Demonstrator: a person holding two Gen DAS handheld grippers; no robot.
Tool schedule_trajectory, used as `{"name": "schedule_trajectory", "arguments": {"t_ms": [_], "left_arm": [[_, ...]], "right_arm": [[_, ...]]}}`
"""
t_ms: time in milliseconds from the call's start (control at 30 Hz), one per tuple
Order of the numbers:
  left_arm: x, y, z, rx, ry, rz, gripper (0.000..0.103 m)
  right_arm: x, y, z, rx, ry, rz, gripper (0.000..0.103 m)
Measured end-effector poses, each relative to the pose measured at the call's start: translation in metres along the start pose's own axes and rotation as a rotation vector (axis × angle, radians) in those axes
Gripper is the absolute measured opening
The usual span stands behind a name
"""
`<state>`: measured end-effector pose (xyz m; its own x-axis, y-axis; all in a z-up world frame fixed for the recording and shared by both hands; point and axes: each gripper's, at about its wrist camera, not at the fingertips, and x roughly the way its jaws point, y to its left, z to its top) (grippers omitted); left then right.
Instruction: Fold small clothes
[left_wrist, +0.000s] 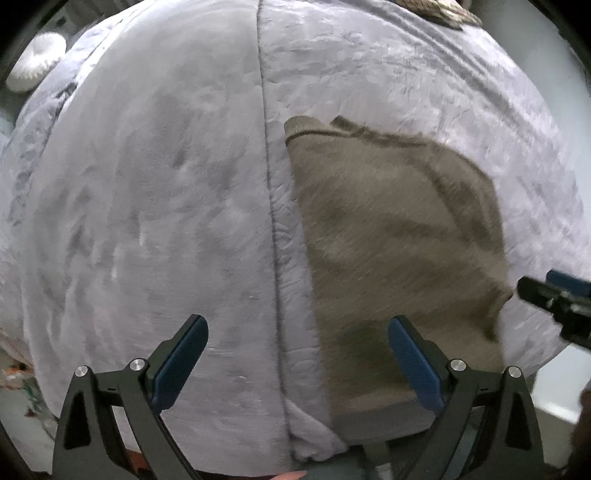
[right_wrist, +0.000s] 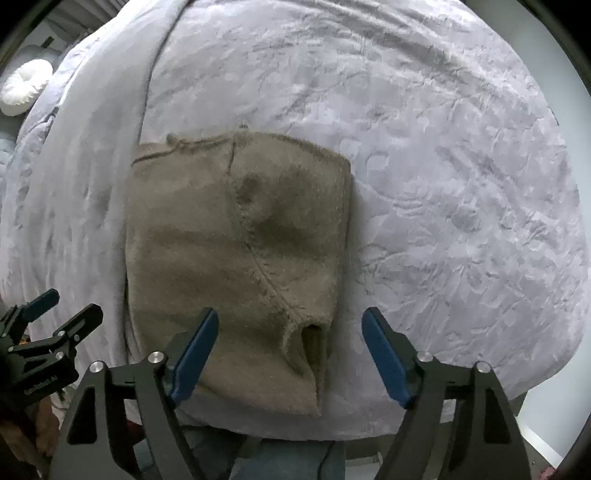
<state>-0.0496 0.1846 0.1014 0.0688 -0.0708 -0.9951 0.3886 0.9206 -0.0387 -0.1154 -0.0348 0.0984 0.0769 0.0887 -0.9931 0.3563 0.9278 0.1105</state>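
Note:
A tan knitted garment (left_wrist: 388, 221) (right_wrist: 240, 240) lies folded and flat on the pale grey plush blanket (left_wrist: 147, 184) (right_wrist: 424, 166), near the bed's front edge. My left gripper (left_wrist: 298, 323) hangs open above it; one blue pad is over the bare blanket and the other over the garment's near part, with nothing gripped. It shows at the left of the right wrist view as the left gripper (right_wrist: 68, 304). My right gripper (right_wrist: 291, 314) is open too, straddling the garment's near right corner without pressing it. From the left wrist it appears as the right gripper (left_wrist: 546, 284) by the garment's right edge.
A white round cushion (left_wrist: 33, 66) (right_wrist: 26, 86) lies at the far left of the bed. A woven beige item (left_wrist: 439, 11) pokes in at the far edge. A seam (left_wrist: 269, 184) runs down the blanket. The person's trousers (right_wrist: 277, 458) stand against the front edge.

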Motion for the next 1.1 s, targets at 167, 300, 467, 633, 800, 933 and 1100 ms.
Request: {"name": "schedule_trajectory", "arguments": {"t_ms": [167, 300, 467, 633, 800, 933, 1100], "left_arm": [[-0.007, -0.009, 0.004, 0.014, -0.034, 0.066, 0.099], [-0.010, -0.013, 0.004, 0.030, -0.048, 0.082, 0.099], [-0.009, -0.012, 0.003, 0.031, -0.041, 0.090, 0.099], [-0.008, -0.013, 0.003, 0.025, -0.036, 0.094, 0.099], [-0.007, -0.015, 0.002, 0.029, -0.035, 0.099, 0.099], [-0.007, -0.014, 0.002, 0.025, -0.033, 0.100, 0.099], [-0.006, -0.011, 0.003, 0.022, -0.032, 0.101, 0.099]], "right_arm": [[-0.008, 0.004, 0.003, -0.002, -0.035, -0.025, 0.091], [-0.008, 0.003, 0.004, 0.008, -0.048, -0.041, 0.092], [-0.011, 0.001, 0.003, 0.020, -0.060, -0.067, 0.092], [-0.011, -0.001, 0.004, 0.028, -0.054, -0.071, 0.092], [-0.009, 0.000, 0.003, 0.030, -0.045, -0.071, 0.092], [-0.009, 0.001, 0.003, 0.029, -0.045, -0.074, 0.091], [-0.009, 0.002, 0.004, 0.023, -0.044, -0.078, 0.092]]}}
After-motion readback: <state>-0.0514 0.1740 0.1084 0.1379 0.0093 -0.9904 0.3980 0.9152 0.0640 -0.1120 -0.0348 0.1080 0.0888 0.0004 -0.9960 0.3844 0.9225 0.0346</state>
